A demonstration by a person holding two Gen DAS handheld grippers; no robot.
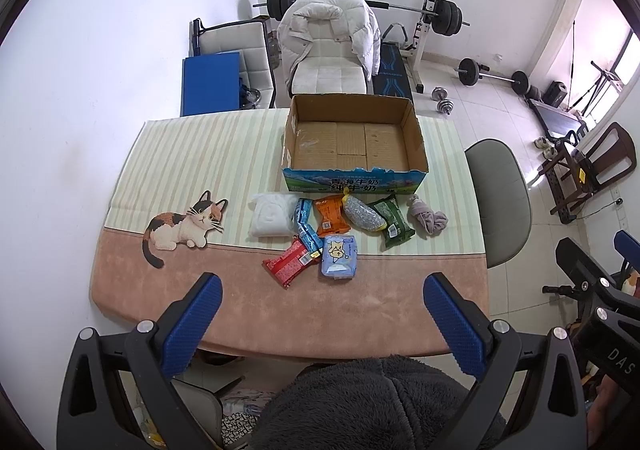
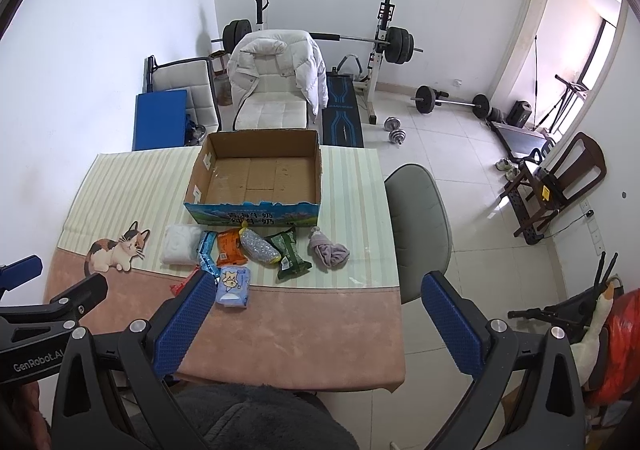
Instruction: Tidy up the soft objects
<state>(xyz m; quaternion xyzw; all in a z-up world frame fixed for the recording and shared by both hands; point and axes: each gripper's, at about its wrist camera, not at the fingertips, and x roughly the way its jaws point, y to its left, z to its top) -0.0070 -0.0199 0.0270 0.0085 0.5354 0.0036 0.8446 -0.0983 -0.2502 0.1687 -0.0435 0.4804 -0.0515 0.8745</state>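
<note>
Left wrist view:
- The left gripper [image 1: 322,294] is spread wide with nothing between its blue pads [image 1: 192,326]. It is up over the near edge of the table [image 1: 168,169].
- An open cardboard box [image 1: 354,173] sits at the far side of the table. Nothing lies inside it.
- The soft things lie in a bunch just in front of the box: a white bundle [image 1: 270,219], a blue packet [image 1: 306,226], an orange packet [image 1: 330,217], a silver pouch [image 1: 362,213], a green packet [image 1: 392,221] and a purple cloth [image 1: 428,217].
- Closer to the gripper lie a red packet [image 1: 290,262] and a light blue tissue pack [image 1: 339,256], side by side and touching.
- A cat picture [image 1: 184,228] is on the table cover, to the left.
- The right gripper [image 1: 600,290] shows at the right edge.

Right wrist view:
- The right gripper [image 2: 320,298] is also spread wide and holds nothing. It is over the near right part of the table [image 2: 320,322].
- The cardboard box [image 2: 256,179] is far back, with the soft things in front of it.
- The purple cloth [image 2: 328,250] lies at the right end of the bunch, apart from the green packet [image 2: 290,254].
- The light blue tissue pack [image 2: 233,286] lies beside the gripper's left pad [image 2: 186,326].
- A grey chair [image 2: 420,226] stands to the right of the table.
</note>
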